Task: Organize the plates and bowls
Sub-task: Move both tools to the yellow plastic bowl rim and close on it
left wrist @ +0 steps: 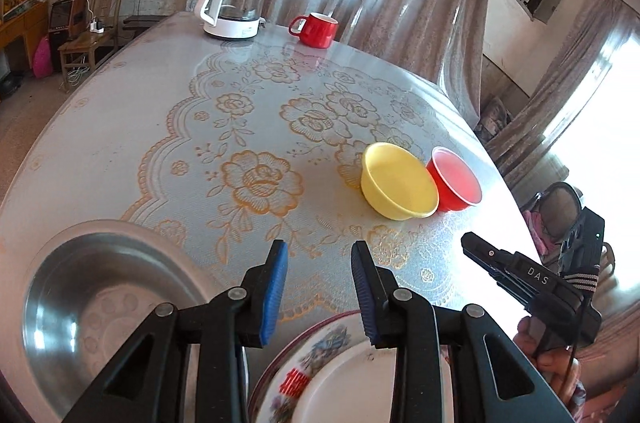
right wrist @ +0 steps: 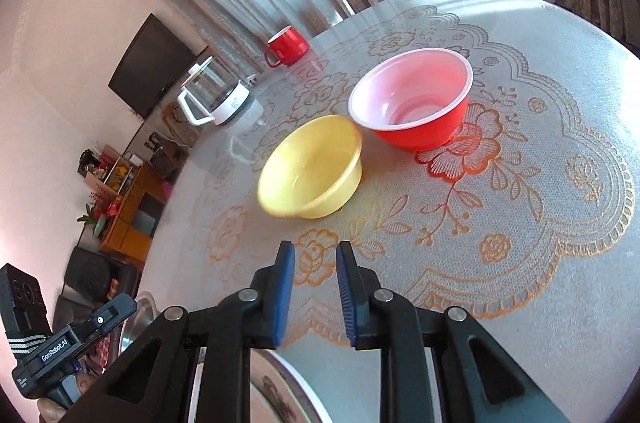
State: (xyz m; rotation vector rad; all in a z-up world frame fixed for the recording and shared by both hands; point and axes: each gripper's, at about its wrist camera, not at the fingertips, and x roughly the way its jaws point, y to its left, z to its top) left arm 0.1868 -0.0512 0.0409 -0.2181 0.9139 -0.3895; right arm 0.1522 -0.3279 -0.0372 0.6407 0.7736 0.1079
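Note:
A yellow bowl (left wrist: 400, 183) (right wrist: 312, 171) and a red bowl (left wrist: 456, 179) (right wrist: 416, 99) with a white inside stand upright and touching on the table. A steel bowl (left wrist: 100, 303) (right wrist: 136, 323) sits at the near left. Beside it lies a white flower-patterned plate (left wrist: 332, 371) (right wrist: 280, 391), partly hidden under the fingers. My left gripper (left wrist: 320, 247) hovers open over the plate's far rim, nothing between its blue pads. My right gripper (right wrist: 316, 251) (left wrist: 470, 243) is open with a narrow gap, empty, short of the yellow bowl.
A glass kettle (left wrist: 236, 7) (right wrist: 212, 99) and a red mug (left wrist: 316, 29) (right wrist: 286, 45) stand at the far edge of the round table (left wrist: 200, 83), which has a floral lace cover. Curtains hang behind. The table's edge curves close on the right of the red bowl.

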